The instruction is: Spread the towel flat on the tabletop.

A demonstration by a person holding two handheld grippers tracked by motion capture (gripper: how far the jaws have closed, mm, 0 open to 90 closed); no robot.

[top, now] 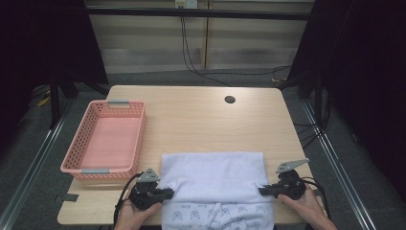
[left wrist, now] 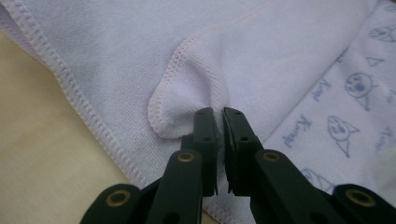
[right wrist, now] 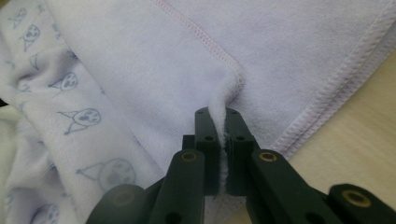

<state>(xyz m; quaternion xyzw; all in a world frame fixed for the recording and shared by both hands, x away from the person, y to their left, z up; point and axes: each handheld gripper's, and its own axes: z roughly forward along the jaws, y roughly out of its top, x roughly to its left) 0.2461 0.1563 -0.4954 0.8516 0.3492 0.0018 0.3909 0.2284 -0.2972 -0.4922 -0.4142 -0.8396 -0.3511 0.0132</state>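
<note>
towel [top: 213, 175] flat on bench [top: 201, 115], between my tongs | left tongs [top: 168, 193] pinch its left edge; right tongs [top: 262, 190] pinch its right edge

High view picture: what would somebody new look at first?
Probably the white towel spread at the table's near edge, with little blue faces printed on its underside. The left gripper and right gripper each pinch a folded-over corner of it, one at each side. Next comes the pink basket, sitting at the table's left edge.
</note>
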